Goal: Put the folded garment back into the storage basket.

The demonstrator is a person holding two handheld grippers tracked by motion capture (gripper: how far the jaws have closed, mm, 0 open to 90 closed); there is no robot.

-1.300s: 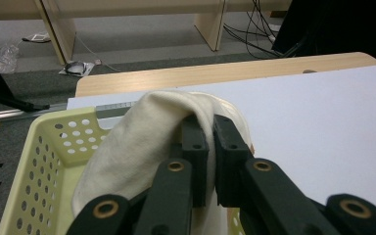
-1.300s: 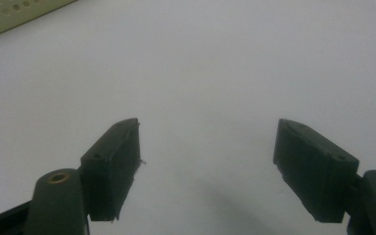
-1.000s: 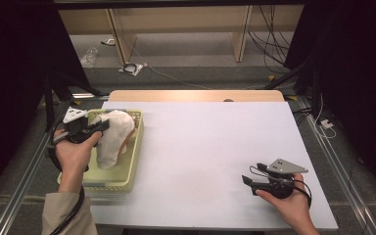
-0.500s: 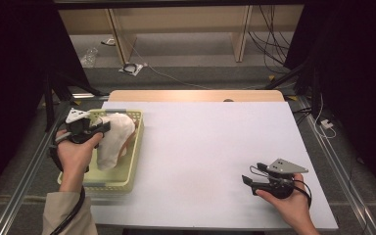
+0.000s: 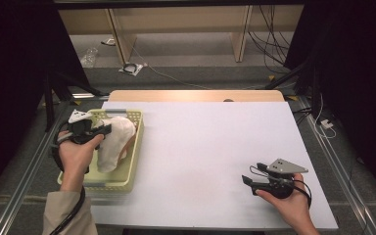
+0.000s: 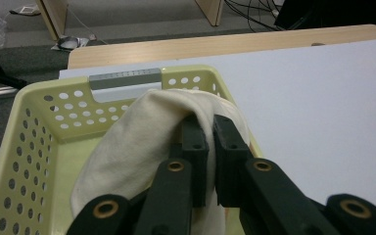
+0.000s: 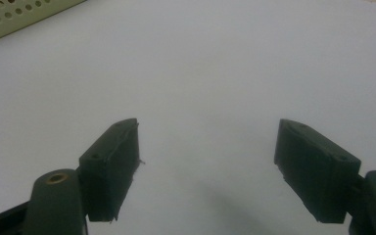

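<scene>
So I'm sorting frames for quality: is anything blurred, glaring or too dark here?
High view: sides are black, the table evenly lit, a warm glare strip on its far edge. Left gripper view: cloth and basket sharp, near fingers slightly soft. Right gripper view: dim and greyish, fingers soft, faint shadow beneath.

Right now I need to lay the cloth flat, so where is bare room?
The white table top is bare between the pale yellow perforated plastic basket and the right gripper. Crowded: the basket, where the left gripper grips the cream cloth.

One cream cloth (image 5: 115, 142), one yellow basket (image 5: 127, 178), two grippers (image 5: 103, 131) (image 5: 247, 182)
</scene>
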